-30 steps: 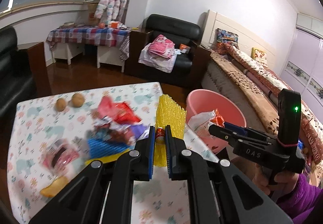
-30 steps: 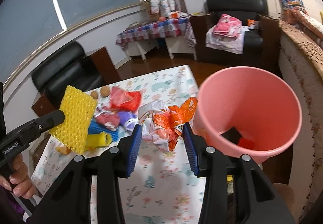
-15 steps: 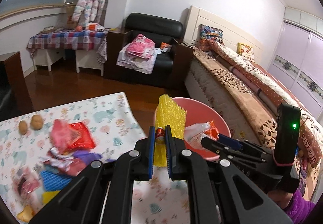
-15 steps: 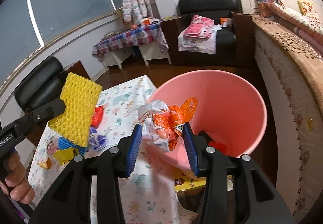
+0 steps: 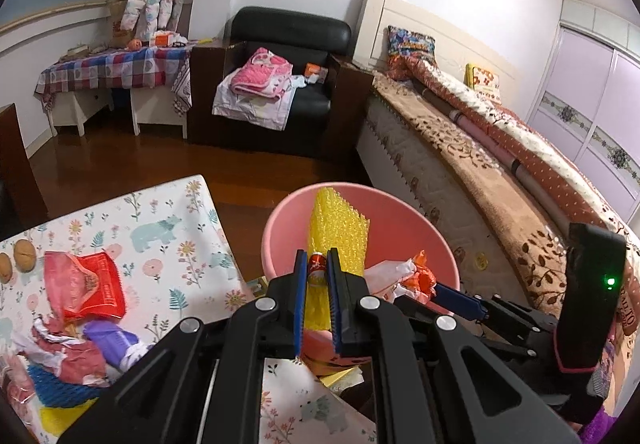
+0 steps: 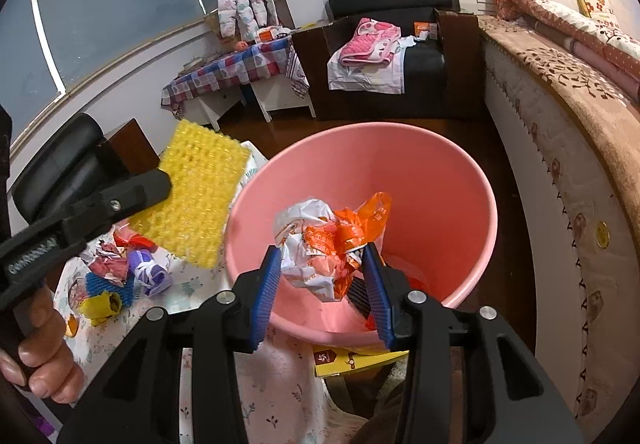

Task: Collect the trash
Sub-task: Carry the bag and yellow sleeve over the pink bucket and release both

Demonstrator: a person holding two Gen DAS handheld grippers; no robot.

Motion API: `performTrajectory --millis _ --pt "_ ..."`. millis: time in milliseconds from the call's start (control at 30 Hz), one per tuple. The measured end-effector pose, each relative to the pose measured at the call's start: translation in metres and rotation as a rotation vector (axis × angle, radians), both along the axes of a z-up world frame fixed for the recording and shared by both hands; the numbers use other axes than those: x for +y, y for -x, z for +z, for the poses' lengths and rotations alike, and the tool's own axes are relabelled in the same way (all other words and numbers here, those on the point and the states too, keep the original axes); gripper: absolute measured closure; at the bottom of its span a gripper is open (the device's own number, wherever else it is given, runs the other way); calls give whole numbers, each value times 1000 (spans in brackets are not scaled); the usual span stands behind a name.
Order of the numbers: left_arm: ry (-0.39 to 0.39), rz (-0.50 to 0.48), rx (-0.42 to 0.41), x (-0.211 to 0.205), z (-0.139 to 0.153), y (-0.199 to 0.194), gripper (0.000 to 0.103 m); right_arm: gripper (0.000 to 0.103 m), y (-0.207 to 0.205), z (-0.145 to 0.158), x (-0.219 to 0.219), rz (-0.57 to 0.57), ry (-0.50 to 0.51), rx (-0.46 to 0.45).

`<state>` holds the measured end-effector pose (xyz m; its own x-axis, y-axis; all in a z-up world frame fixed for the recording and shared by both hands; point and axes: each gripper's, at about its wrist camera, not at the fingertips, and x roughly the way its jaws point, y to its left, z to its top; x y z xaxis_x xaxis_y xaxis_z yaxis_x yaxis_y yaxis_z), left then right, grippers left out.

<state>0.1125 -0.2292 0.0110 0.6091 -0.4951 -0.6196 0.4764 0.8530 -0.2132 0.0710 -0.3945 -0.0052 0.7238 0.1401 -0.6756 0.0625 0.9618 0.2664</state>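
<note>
My left gripper [image 5: 317,266] is shut on a yellow foam net [image 5: 338,228], which stands up over the near rim of the pink bin [image 5: 276,228]. In the right wrist view the same yellow foam net [image 6: 192,199] hangs from the left gripper [image 6: 160,183] just left of the pink bin [image 6: 452,179]. My right gripper [image 6: 322,260] is shut on a crumpled white and orange wrapper [image 6: 324,240], held above the bin's opening. The wrapper [image 5: 404,276] also shows in the left wrist view beside the right gripper's fingers [image 5: 456,298].
More trash lies on the floral tablecloth [image 5: 176,236]: a red bag [image 5: 88,286], purple wrapper [image 6: 150,270], blue net [image 6: 102,284], yellow piece [image 6: 100,304]. Two potatoes [image 5: 22,252] sit at the table's far left. A bed [image 5: 500,179] runs along the right, an armchair [image 5: 288,83] behind.
Both grippers have moved right, away from the table's trash pile and over the pink bin. The wrapper now hangs above the bin's opening and the foam net reaches its rim.
</note>
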Motion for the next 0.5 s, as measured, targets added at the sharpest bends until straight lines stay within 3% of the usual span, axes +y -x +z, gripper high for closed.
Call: performTrajectory --millis 200,300,433,500 --pt "-34 -1 19 -8 -12 -8 94 60 -4 -8 -3 -4 -9 29" --pt "-37 -13 25 -11 -13 -11 88 60 -7 -10 -5 -10 -12 35" --pt "-40 -19 26 -15 -12 -10 64 60 -10 -11 -8 -17 -19 39" --pt "-37 -10 30 -14 -11 -12 57 60 -12 -10 -9 -22 -24 41"
